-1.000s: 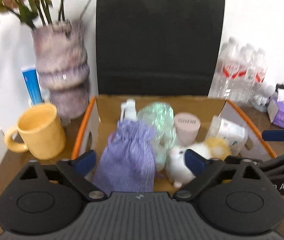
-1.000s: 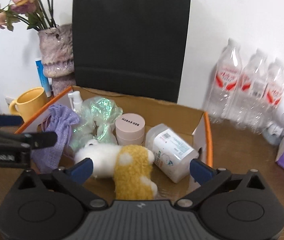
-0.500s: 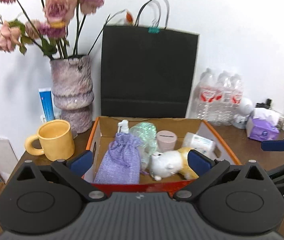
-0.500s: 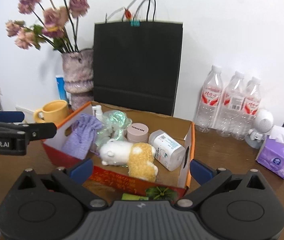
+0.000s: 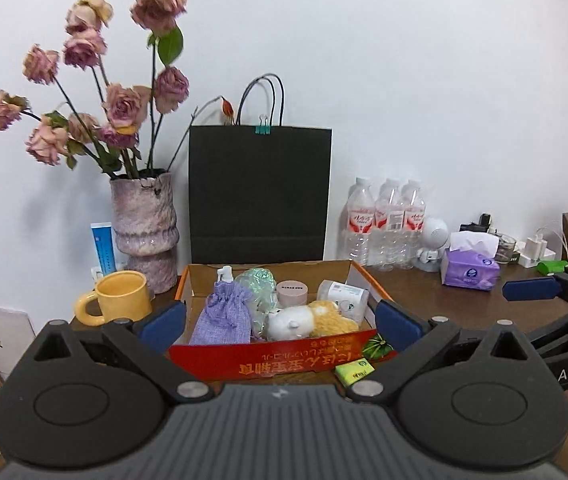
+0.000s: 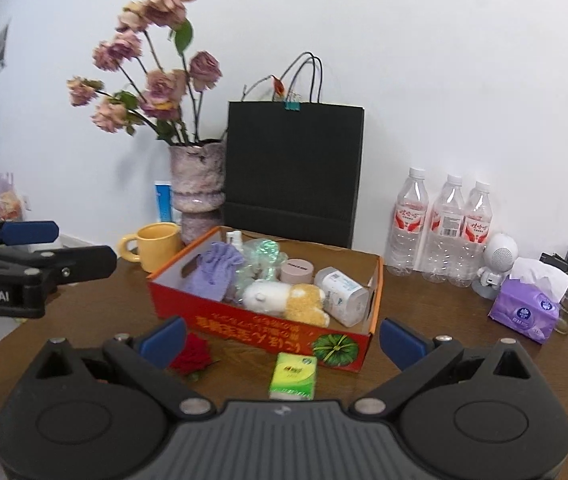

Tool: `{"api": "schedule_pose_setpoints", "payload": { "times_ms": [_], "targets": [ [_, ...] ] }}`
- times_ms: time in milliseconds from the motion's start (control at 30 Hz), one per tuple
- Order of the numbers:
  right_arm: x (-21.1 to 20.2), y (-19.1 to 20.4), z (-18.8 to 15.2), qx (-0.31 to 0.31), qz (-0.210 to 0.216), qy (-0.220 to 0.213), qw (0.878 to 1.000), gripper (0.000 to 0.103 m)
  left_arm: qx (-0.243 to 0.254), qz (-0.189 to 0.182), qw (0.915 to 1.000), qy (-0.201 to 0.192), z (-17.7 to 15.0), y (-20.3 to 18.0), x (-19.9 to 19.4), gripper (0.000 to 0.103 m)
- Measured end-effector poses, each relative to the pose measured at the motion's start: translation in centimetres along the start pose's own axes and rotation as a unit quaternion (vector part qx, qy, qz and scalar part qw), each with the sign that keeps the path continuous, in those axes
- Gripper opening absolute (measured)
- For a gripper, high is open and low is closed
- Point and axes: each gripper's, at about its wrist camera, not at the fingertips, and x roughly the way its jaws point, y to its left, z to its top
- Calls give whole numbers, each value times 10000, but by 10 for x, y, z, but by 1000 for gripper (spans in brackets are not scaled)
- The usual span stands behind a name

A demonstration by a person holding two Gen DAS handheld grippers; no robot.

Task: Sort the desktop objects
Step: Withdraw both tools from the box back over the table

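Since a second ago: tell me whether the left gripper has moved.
Yes. The left gripper has pulled back from the cardboard box, which now looks smaller between its fingers.

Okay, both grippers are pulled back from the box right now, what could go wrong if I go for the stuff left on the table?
The small green tissue pack lies close against the red cardboard box; reaching for it may shove the box. The red fabric rose is soft and low, so the open right gripper might pinch only petals and drop it.
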Motion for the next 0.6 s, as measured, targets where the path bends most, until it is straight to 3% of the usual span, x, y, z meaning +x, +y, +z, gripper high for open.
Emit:
{"api": "schedule_pose_setpoints", "payload": {
  "times_ms": [200,367,600],
  "targets": [
    [-26,2,-19,114,-39,-134,9998,103,-408,223,9988,-162,-22,-5,-37,103],
    [-36,2,-29,136,105,-249,9995,103,-881,166,9956,-275,-28,-1,-59,103],
    [-30,4,-46,153,304,-265,9991,103,-1037,460,9926,-438,-41,-7,-73,103]
  ]
}}
